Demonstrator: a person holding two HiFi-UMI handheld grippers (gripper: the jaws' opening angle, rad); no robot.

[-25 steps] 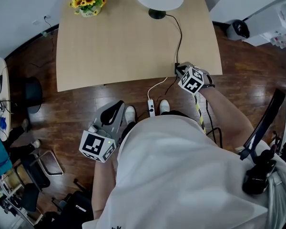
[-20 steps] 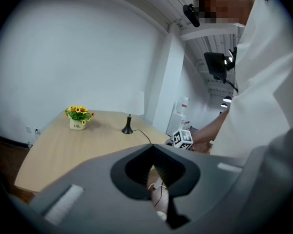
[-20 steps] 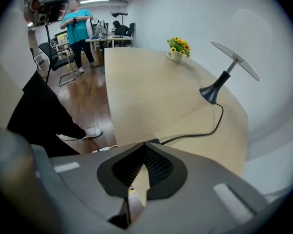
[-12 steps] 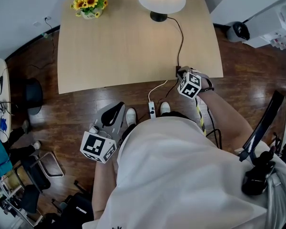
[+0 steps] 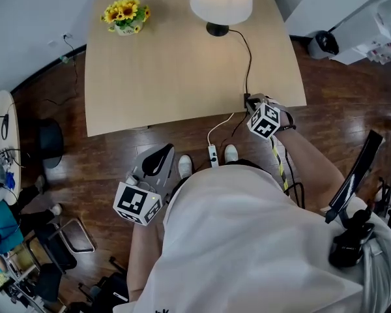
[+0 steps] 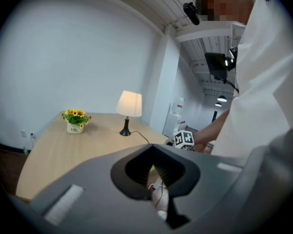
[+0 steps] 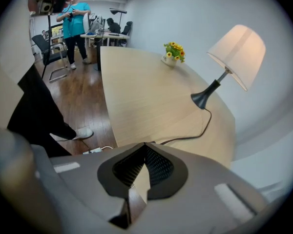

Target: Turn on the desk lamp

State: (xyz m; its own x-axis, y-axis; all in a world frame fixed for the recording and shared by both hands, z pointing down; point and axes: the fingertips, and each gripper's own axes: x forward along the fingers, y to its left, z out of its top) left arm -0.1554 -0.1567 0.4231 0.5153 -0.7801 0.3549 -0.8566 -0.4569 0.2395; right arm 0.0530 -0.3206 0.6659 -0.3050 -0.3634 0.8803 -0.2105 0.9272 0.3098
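The desk lamp (image 5: 221, 0) stands at the far edge of the wooden table (image 5: 163, 77), its white shade glowing warm; the left gripper view also has the lamp (image 6: 129, 105) lit. Its black cord (image 5: 249, 57) runs to the table's front right edge. My right gripper (image 5: 253, 102) is there, jaws shut, tips right at the cord (image 7: 195, 133); any switch is hidden under the right gripper (image 7: 145, 145). My left gripper (image 5: 153, 168) hangs below the table edge over the floor, the left gripper (image 6: 154, 147) shut and holding nothing.
A pot of yellow flowers (image 5: 126, 16) sits at the table's far left. On the wood floor by the person's shoes lies a white power strip (image 5: 212, 155). A black stand (image 5: 355, 181) is at the right, chairs (image 5: 72, 240) at the left, a person (image 7: 75, 28) far off.
The lamp shade has gone from plain white to a warm glow. My right gripper stays at the cord by the table edge; the left one has hardly moved.
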